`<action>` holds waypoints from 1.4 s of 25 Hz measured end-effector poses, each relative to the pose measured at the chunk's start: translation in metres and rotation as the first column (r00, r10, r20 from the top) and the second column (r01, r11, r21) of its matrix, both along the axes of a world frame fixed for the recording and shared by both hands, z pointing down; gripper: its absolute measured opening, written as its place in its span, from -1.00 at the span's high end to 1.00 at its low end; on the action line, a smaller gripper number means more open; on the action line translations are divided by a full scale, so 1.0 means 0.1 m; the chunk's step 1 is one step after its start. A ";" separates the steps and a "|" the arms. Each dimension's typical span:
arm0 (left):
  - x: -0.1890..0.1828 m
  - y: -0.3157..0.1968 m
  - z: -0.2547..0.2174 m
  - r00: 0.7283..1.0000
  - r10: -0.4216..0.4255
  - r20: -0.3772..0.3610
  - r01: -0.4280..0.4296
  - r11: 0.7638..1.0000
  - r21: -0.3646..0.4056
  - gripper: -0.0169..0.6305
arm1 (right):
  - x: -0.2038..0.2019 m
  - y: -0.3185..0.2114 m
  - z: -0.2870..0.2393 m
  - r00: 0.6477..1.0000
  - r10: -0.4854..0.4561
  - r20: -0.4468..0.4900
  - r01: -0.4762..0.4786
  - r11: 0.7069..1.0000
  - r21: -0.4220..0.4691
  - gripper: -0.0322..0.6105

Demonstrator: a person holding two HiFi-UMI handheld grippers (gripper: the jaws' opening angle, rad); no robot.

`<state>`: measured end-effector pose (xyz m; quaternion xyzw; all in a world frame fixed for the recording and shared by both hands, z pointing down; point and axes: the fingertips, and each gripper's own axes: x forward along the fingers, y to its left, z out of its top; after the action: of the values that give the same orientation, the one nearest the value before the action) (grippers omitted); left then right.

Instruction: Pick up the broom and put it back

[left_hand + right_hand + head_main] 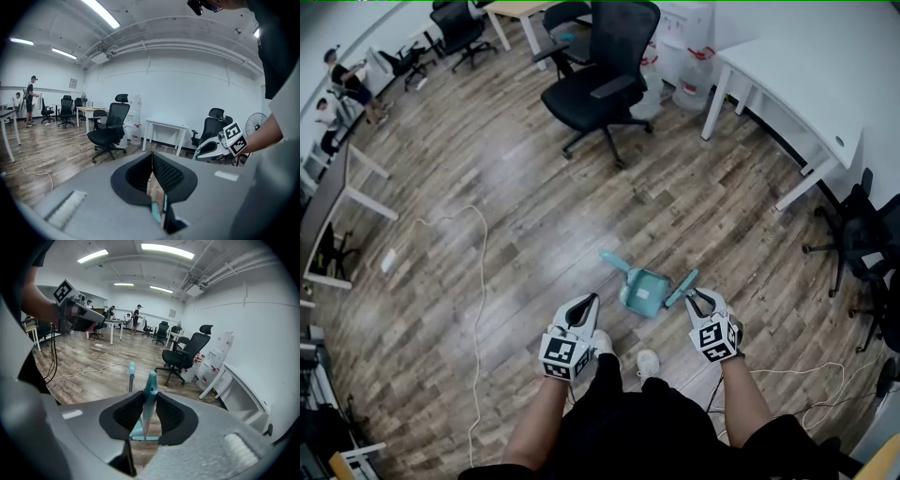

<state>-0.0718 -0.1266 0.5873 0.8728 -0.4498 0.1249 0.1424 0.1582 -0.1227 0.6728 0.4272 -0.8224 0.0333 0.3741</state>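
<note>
Now my right gripper [695, 296] clamps broom [149, 389] handle, right of dustpan [643, 292]; left gripper [590, 303] jaws together, empty.

No lettering or numbers can be read; the water jugs' [695, 82] red labels blur.

Teal against brown planks

The broom handle [150, 389] and dustpan [642, 292] were teal, on a floor [516, 187] of brown, streaky wood-grain planks. The left gripper [592, 300] and right gripper [699, 296] were pale grey, with black ribbed pads [171, 415] and cubes patterned in black-and-white squares. The office chair [605, 80] was black, the table [797, 75] white, and the cable [480, 281] white.
</note>
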 end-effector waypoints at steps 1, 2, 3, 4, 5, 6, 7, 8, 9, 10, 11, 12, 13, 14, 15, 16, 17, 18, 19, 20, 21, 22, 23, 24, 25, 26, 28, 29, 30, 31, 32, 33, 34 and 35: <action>0.00 0.00 0.03 1.000 -0.001 0.007 0.001 1.000 -0.006 0.89 | 0.01 0.01 0.06 1.000 -0.003 -0.010 0.003 1.000 -0.010 0.61; 0.00 0.00 0.06 1.000 -0.002 0.017 0.002 1.000 -0.014 0.89 | 0.03 0.03 0.11 1.000 -0.006 -0.020 0.005 1.000 -0.022 0.61; 0.01 0.01 0.07 1.000 -0.002 0.027 0.003 1.000 -0.022 0.89 | 0.04 0.05 0.16 1.000 -0.009 -0.030 0.008 0.999 -0.034 0.61; 0.01 0.01 0.09 0.999 -0.002 0.033 0.002 1.000 -0.027 0.89 | 0.05 0.06 0.21 0.999 -0.013 -0.040 0.011 0.999 -0.047 0.61; 0.01 0.01 0.10 0.999 -0.002 0.035 0.003 0.999 -0.032 0.89 | 0.05 0.08 0.27 0.999 -0.017 -0.049 0.014 0.998 -0.060 0.61; 0.01 0.01 0.12 0.999 -0.003 0.035 0.004 0.999 -0.035 0.89 | 0.05 0.09 0.32 0.998 -0.022 -0.058 0.018 0.997 -0.074 0.61; 0.00 0.01 0.14 0.999 -0.004 0.033 0.006 0.999 -0.038 0.89 | 0.04 0.10 0.38 0.997 -0.028 -0.065 0.022 0.996 -0.088 0.61; 0.00 0.01 0.16 0.999 -0.006 0.032 0.008 0.999 -0.042 0.89 | 0.03 0.11 0.44 0.997 -0.034 -0.072 0.026 0.994 -0.103 0.61; -0.01 0.02 0.18 0.999 -0.008 0.031 0.009 0.999 -0.045 0.89 | 0.02 0.11 0.50 0.996 -0.039 -0.077 0.030 0.993 -0.118 0.61; 0.00 0.02 0.19 0.999 -0.008 0.031 0.010 0.999 -0.048 0.89 | 0.01 0.12 0.55 0.996 -0.044 -0.081 0.033 0.991 -0.133 0.61; 0.00 0.03 0.21 0.999 -0.008 0.031 0.009 0.999 -0.052 0.89 | -0.01 0.12 0.60 0.995 -0.050 -0.083 0.038 0.988 -0.148 0.61; 0.00 0.05 0.23 0.999 -0.007 0.031 0.009 0.998 -0.057 0.89 | -0.05 0.12 0.64 0.995 -0.058 -0.081 0.045 0.986 -0.159 0.61; -0.01 0.06 0.25 0.999 -0.008 0.034 0.010 0.998 -0.061 0.89 | -0.11 0.12 0.67 0.995 -0.068 -0.079 0.054 0.985 -0.166 0.61; -0.03 0.06 0.28 0.999 -0.011 0.038 0.014 0.998 -0.065 0.89 | -0.18 0.10 0.69 0.994 -0.078 -0.077 0.064 0.983 -0.171 0.61; -0.06 0.06 0.29 0.999 -0.015 0.044 0.018 0.998 -0.066 0.89 | -0.26 0.08 0.71 0.993 -0.090 -0.076 0.075 0.982 -0.175 0.61; -0.09 0.05 0.30 0.999 -0.021 0.049 0.024 0.998 -0.064 0.89 | -0.33 0.06 0.73 0.992 -0.103 -0.078 0.088 0.980 -0.179 0.61; -0.12 0.04 0.31 0.998 -0.027 0.053 0.030 0.998 -0.059 0.89 | -0.41 0.05 0.75 0.990 -0.116 -0.079 0.100 0.978 -0.182 0.62; -0.15 0.04 0.32 0.998 -0.033 0.055 0.036 0.998 -0.055 0.89 | -0.48 0.04 0.77 0.989 -0.128 -0.078 0.112 0.976 -0.186 0.62; -0.17 0.03 0.31 0.998 -0.040 0.054 0.043 0.998 -0.053 0.89 | -0.54 0.03 0.78 0.987 -0.139 -0.077 0.122 0.975 -0.188 0.62; -0.20 0.02 0.31 0.998 -0.046 0.053 0.048 0.998 -0.051 0.89 | -0.59 0.01 0.79 0.986 -0.147 -0.075 0.131 0.973 -0.189 0.62; -0.22 0.02 0.30 0.997 -0.051 0.052 0.054 0.997 -0.050 0.89 | -0.64 -0.01 0.79 0.985 -0.154 -0.073 0.138 0.972 -0.188 0.62; -0.25 0.01 0.30 0.997 -0.057 0.051 0.059 0.997 -0.050 0.89 | -0.69 -0.04 0.80 0.984 -0.161 -0.071 0.145 0.972 -0.187 0.62; -0.28 0.01 0.29 0.997 -0.062 0.049 0.065 0.997 -0.050 0.89 | -0.74 -0.07 0.80 0.983 -0.167 -0.070 0.152 0.971 -0.186 0.62; -0.30 0.00 0.29 0.997 -0.068 0.047 0.071 0.996 -0.051 0.89 | -0.78 -0.10 0.80 0.982 -0.173 -0.069 0.158 0.970 -0.186 0.62; -0.33 0.00 0.30 0.996 -0.073 0.047 0.076 0.996 -0.052 0.89 | -0.82 -0.13 0.81 0.981 -0.180 -0.069 0.164 0.969 -0.186 0.62; -0.36 0.00 0.30 0.996 -0.078 0.048 0.080 0.995 -0.054 0.89 | -0.86 -0.17 0.81 0.980 -0.185 -0.069 0.169 0.968 -0.186 0.62; -0.41 0.00 0.32 0.995 -0.084 0.049 0.087 0.994 -0.059 0.89 | -0.93 -0.25 0.83 0.979 -0.191 -0.068 0.175 0.967 -0.186 0.62; -0.44 0.01 0.33 0.995 -0.087 0.048 0.090 0.994 -0.063 0.89 | -0.96 -0.29 0.84 0.979 -0.191 -0.068 0.176 0.967 -0.186 0.62; -0.46 0.01 0.34 0.995 -0.089 0.048 0.092 0.993 -0.069 0.89 | -0.99 -0.33 0.85 0.979 -0.192 -0.067 0.176 0.967 -0.185 0.62; -0.49 0.01 0.35 0.995 -0.092 0.048 0.096 0.993 -0.074 0.89 | -1.02 -0.38 0.85 0.979 -0.191 -0.066 0.177 0.967 -0.184 0.62; -0.52 0.01 0.37 0.994 -0.095 0.050 0.099 0.992 -0.075 0.89 | -1.05 -0.41 0.86 0.979 -0.192 -0.066 0.177 0.967 -0.184 0.62; -0.55 0.01 0.39 0.994 -0.098 0.051 0.102 0.992 -0.077 0.89 | -1.08 -0.45 0.87 0.979 -0.192 -0.067 0.178 0.967 -0.184 0.62; -0.57 0.02 0.40 0.994 -0.099 0.053 0.103 0.992 -0.080 0.89 | -1.11 -0.48 0.88 0.979 -0.195 -0.068 0.179 0.966 -0.184 0.62; -0.59 0.02 0.41 0.994 -0.099 0.054 0.103 0.991 -0.085 0.89 | -1.14 -0.50 0.89 0.978 -0.198 -0.070 0.182 0.966 -0.183 0.62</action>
<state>-0.1308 -0.1249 0.6284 0.8385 -0.4909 0.1588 0.1754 0.0445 -0.1731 0.7617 0.3126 -0.8363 0.0509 0.4476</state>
